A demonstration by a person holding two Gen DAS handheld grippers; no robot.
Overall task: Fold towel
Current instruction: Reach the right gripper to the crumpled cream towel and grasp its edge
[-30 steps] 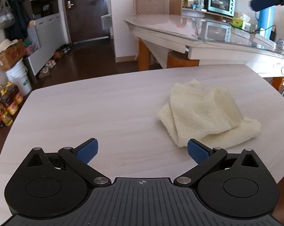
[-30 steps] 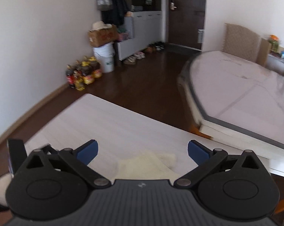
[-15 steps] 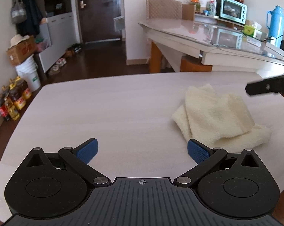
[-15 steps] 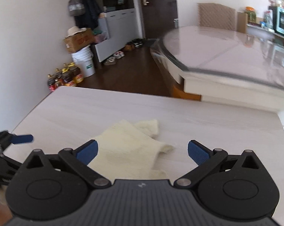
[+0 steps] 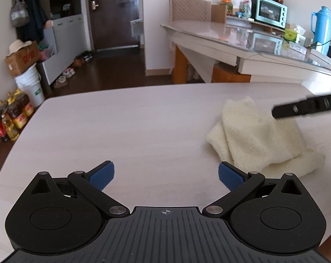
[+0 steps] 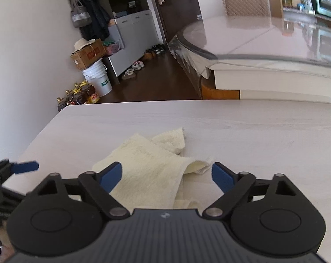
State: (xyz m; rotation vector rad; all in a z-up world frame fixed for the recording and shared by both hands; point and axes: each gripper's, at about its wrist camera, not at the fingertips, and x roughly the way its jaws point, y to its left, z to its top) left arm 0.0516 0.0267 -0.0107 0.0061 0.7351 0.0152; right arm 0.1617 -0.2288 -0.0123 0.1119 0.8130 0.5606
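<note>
A cream towel (image 5: 259,135) lies rumpled and loosely doubled on the pale wooden table (image 5: 121,131). In the left wrist view it is to the right of my left gripper (image 5: 165,175), which is open and empty above bare table. In the right wrist view the towel (image 6: 156,164) lies directly in front of my right gripper (image 6: 166,175), which is open and empty just above its near edge. A finger of the right gripper (image 5: 305,108) shows over the towel in the left wrist view. The left gripper's blue pad (image 6: 25,167) shows at the left of the right wrist view.
A glass-topped table (image 5: 231,39) with a toaster oven (image 5: 270,12) and a blue thermos (image 5: 322,29) stands behind. Bottles (image 5: 9,118), a white bucket (image 5: 30,85) and a box stand on the dark floor at left.
My right gripper has come down and turned towards the towel, which now lies between its fingers. The left gripper's view has shifted left, so the towel sits further right in it.
</note>
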